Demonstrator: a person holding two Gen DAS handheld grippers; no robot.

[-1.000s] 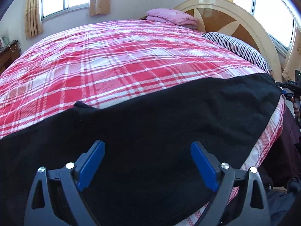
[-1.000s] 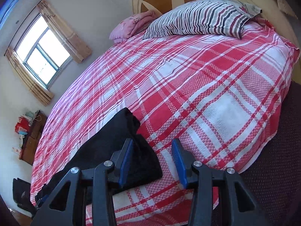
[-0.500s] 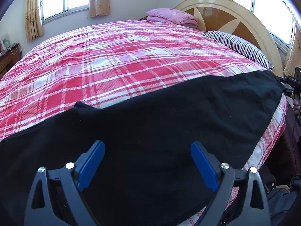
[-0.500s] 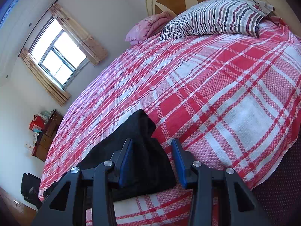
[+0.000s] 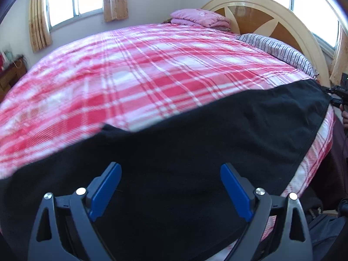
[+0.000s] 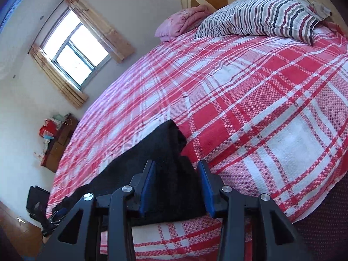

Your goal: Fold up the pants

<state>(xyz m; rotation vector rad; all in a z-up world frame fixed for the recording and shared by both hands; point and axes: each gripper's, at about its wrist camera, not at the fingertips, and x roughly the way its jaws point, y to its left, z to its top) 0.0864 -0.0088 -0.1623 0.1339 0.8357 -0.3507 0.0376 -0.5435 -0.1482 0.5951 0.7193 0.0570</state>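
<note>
- Black fabric pants [image 5: 195, 152] lie spread along the near edge of the red-and-white plaid bedspread [image 5: 152, 76].
- Left gripper [image 5: 170, 190]: blue-padded fingers [image 5: 104, 191] spread wide above the cloth, grasping nothing.
- Right gripper [image 6: 177, 187]: fingers [image 6: 148, 187] parted narrowly, straddling the pants' end [image 6: 165, 152]; not clamped.
- Striped pillow [image 6: 261, 15] and folded pink blanket [image 6: 182, 21] rest against the arched wooden headboard [image 5: 271, 15], well apart from the pants.
</note>
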